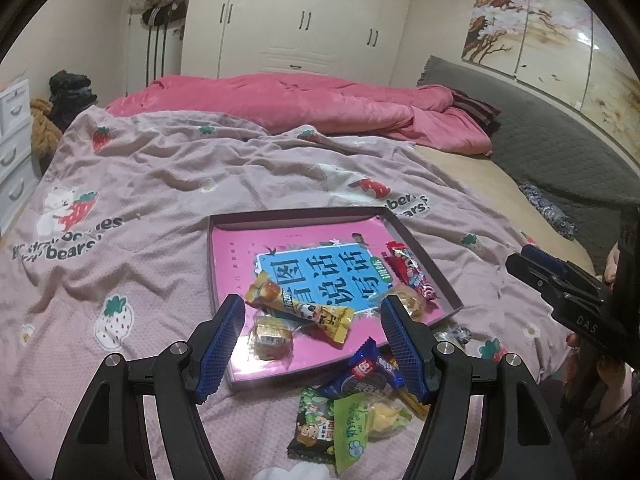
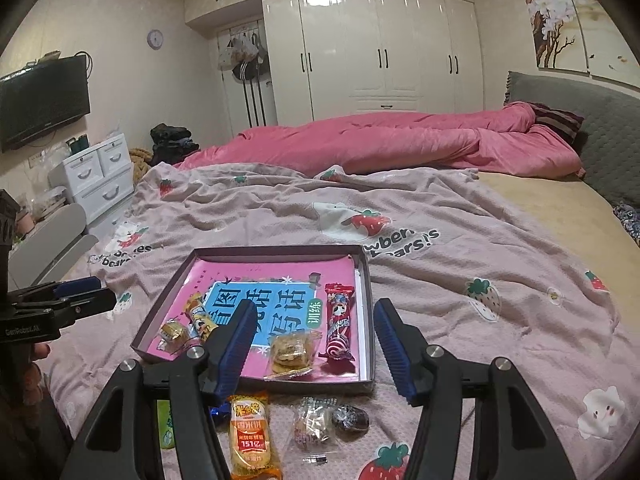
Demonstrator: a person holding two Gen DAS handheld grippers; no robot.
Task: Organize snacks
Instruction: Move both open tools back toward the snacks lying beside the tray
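On the bed, over a pink strawberry-print blanket (image 2: 460, 280), lies a shallow open box (image 2: 362, 276) lined with a pink printed sheet (image 2: 224, 276).

Contents of the box, right wrist view:
- a red lollipop-print packet (image 2: 339, 322) along the right wall;
- a clear-wrapped biscuit (image 2: 289, 350) just left of it, near the front edge;
- a long yellow snack bar (image 2: 199, 316) toward the left;
- a small gold-wrapped sweet (image 2: 174, 332) beside the bar, at the front left corner.

Outside the box, on the blanket at its front edge:
- an orange rice-cracker packet (image 2: 250, 436);
- a clear-wrapped sweet (image 2: 312, 424);
- a dark round sweet (image 2: 351, 418), touching the clear one;
- in the left wrist view, a blue biscuit packet (image 1: 362, 376) overlapping the box's front edge, a dark green packet (image 1: 314, 424) and a light green packet (image 1: 352, 428) in a loose pile.

Left gripper (image 1: 312, 342): jaws stand wide apart above the front of the box, nothing between the pads.

Right gripper (image 2: 314, 344): jaws parted above the front right of the box, empty.
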